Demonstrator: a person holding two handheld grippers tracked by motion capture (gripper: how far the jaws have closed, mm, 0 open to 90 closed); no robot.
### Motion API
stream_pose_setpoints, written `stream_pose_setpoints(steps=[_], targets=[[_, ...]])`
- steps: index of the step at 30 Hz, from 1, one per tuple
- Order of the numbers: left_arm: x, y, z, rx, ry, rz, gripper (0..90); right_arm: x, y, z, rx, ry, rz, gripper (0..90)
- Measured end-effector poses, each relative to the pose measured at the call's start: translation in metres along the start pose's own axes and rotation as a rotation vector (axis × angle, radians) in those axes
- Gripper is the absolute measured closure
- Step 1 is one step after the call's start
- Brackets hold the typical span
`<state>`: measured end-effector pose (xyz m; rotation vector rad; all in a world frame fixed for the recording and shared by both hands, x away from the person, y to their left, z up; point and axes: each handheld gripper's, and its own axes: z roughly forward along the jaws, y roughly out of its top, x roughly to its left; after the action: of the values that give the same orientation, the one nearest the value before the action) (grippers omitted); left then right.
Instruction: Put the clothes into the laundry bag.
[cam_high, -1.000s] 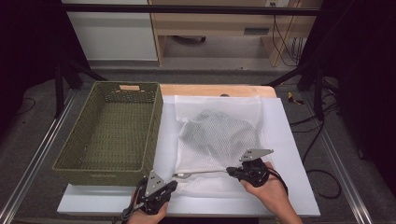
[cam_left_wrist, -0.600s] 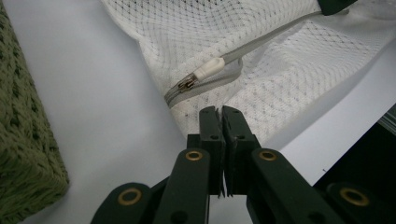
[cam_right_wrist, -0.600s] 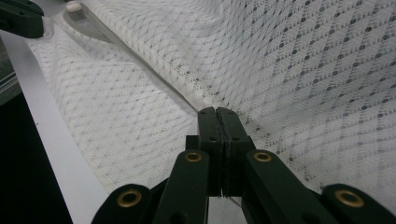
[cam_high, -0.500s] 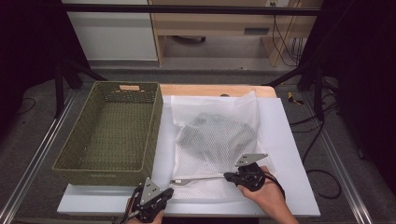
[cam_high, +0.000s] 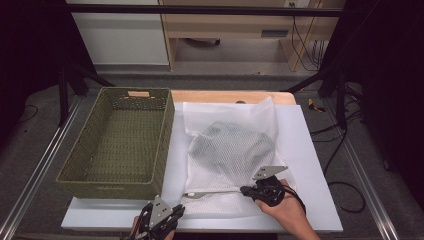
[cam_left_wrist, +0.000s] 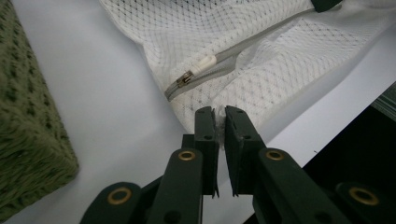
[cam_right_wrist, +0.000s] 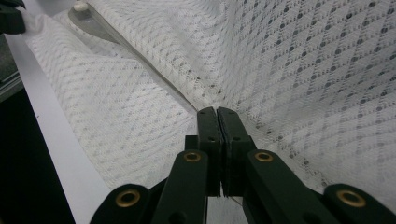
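Observation:
A white mesh bag (cam_high: 230, 150) with something grey inside lies flat on the white table board (cam_high: 310, 165). Its zipper (cam_high: 210, 192) runs along the near edge, and the pull (cam_left_wrist: 187, 78) sits near the left corner. My right gripper (cam_high: 245, 190) (cam_right_wrist: 217, 112) is shut on the mesh at the zipper line. At the bag's near left corner, by the table's front edge, is my left gripper (cam_high: 176, 210) (cam_left_wrist: 220, 114). Its jaws have just been opening. A narrow gap shows between them, with a wisp of the mesh corner in it.
A green woven basket (cam_high: 120, 182) stands on the left half of the table, close beside the bag. The table's front edge (cam_high: 210, 225) runs just behind my left gripper. Wooden furniture and cables lie beyond the far edge.
My left gripper has drawn back a little toward the table's near edge, and its jaws have parted slightly. The right gripper has kept its hold in place.

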<state>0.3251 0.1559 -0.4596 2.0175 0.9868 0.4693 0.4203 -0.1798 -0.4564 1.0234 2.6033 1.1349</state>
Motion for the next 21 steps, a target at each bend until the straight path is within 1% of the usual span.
stream_pose_setpoints(steps=[1, 2, 3, 4, 6, 7, 8, 11, 12, 14, 17, 19, 21], targets=[[0.000, 0.000, 0.000, 0.000, 0.000, 0.000, 82.1, 0.000, 0.000, 0.000, 0.000, 0.000, 0.000, 89.1], [0.001, 0.000, -0.006, -0.013, 0.024, 0.004, 79.7, 0.000, 0.000, 0.000, 0.002, -0.002, 0.002, 89.0], [0.001, 0.000, -0.006, -0.013, 0.024, 0.004, 79.3, 0.000, 0.000, 0.000, 0.002, -0.002, 0.002, 89.0], [0.003, 0.001, -0.011, -0.027, 0.037, -0.001, 78.1, -0.001, -0.001, 0.000, 0.010, -0.010, -0.001, 88.7], [0.005, 0.001, -0.014, -0.036, 0.050, -0.005, 75.2, -0.003, -0.002, 0.002, 0.013, -0.021, -0.006, 87.5], [0.005, 0.001, -0.014, -0.036, 0.050, -0.005, 75.0, -0.003, -0.002, 0.002, 0.013, -0.021, -0.006, 87.5], [0.005, 0.001, -0.015, -0.035, 0.055, -0.005, 74.1, -0.003, -0.003, 0.003, 0.019, -0.034, -0.010, 86.0], [0.004, 0.001, -0.014, -0.031, 0.057, 0.000, 70.3, -0.003, -0.003, 0.004, 0.028, -0.042, -0.014, 86.0], [0.004, 0.002, -0.014, -0.032, 0.062, 0.005, 67.9, -0.003, -0.003, 0.005, 0.032, -0.049, -0.028, 86.6], [0.004, 0.003, -0.013, -0.030, 0.076, 0.017, 66.4, -0.003, -0.003, 0.005, 0.031, -0.049, -0.024, 86.6], [0.005, 0.003, -0.013, -0.041, 0.083, 0.006, 59.6, -0.004, -0.003, 0.005, 0.032, -0.052, -0.031, 88.7], [0.005, 0.003, -0.013, -0.039, 0.082, -0.001, 58.5, -0.004, -0.002, 0.004, 0.028, -0.053, -0.026, 88.8], [0.005, 0.004, -0.013, -0.039, 0.083, 0.003, 57.4, -0.005, -0.003, 0.003, 0.024, -0.057, -0.027, 88.4]])
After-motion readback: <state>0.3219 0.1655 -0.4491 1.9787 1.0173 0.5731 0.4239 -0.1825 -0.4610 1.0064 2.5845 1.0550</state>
